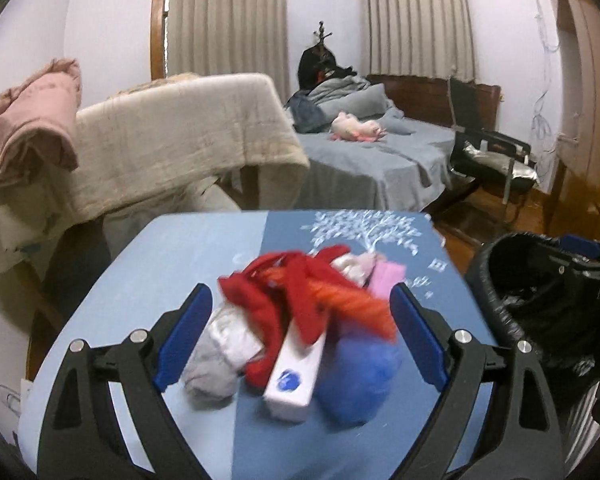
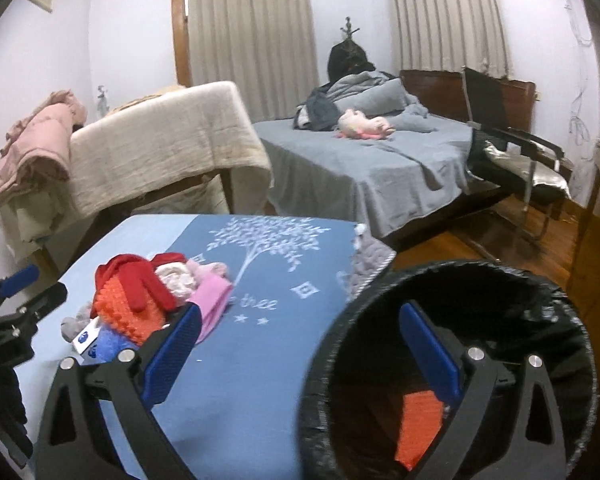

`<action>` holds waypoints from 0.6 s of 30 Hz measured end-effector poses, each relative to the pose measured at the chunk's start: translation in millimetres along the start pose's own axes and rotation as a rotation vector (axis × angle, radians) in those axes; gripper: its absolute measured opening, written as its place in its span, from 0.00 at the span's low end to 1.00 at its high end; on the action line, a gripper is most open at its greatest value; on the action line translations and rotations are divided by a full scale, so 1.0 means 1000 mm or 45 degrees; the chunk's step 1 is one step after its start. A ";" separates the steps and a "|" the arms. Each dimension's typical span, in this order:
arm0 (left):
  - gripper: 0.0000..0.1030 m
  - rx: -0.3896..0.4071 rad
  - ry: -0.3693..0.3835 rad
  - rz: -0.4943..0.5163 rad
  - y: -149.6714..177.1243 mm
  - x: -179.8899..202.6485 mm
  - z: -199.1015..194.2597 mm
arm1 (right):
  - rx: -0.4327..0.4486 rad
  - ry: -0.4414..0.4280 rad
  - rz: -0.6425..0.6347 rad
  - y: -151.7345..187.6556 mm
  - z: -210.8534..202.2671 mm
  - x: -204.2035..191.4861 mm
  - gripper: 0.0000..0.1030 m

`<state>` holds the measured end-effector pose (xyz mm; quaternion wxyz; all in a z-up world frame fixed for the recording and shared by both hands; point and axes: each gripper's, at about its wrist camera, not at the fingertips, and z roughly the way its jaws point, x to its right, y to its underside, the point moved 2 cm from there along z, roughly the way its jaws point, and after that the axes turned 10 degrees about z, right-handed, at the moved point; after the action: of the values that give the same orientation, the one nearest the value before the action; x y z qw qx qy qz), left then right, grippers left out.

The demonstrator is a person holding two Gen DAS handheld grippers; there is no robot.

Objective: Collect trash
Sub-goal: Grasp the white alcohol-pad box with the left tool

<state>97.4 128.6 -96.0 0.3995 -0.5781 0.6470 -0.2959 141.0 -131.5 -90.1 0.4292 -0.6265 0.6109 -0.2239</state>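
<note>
A pile of trash (image 1: 300,316) lies on the blue table (image 1: 204,248): red cloth, orange mesh, a white box with a blue dot (image 1: 294,376), a grey wad, a blue lump and pink paper. My left gripper (image 1: 300,328) is open, its blue pads either side of the pile. In the right wrist view the pile (image 2: 148,296) sits at the left. My right gripper (image 2: 300,344) is open and empty, straddling the rim of the black-lined bin (image 2: 440,280). An orange item (image 2: 418,424) lies inside the bin.
The bin (image 1: 540,300) stands off the table's right edge. Behind the table are a cloth-draped rack (image 1: 172,136), a grey bed (image 2: 360,160) with a pink plush toy, and a black chair (image 2: 512,152) on the wooden floor.
</note>
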 end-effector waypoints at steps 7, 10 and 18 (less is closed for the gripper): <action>0.74 -0.095 0.012 -0.018 0.029 -0.005 0.019 | -0.034 -0.033 -0.021 0.018 0.019 -0.021 0.92; 0.70 -0.133 0.024 -0.024 0.040 -0.003 0.028 | -0.062 -0.053 -0.024 0.025 0.025 -0.026 0.88; 0.52 -0.223 0.110 -0.033 0.055 0.000 0.050 | -0.091 -0.068 -0.048 0.032 0.031 -0.033 0.82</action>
<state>112.6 141.3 -167.8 0.3152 -0.6058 0.6795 -0.2681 142.5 -87.6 -124.2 0.4183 -0.6586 0.5949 -0.1933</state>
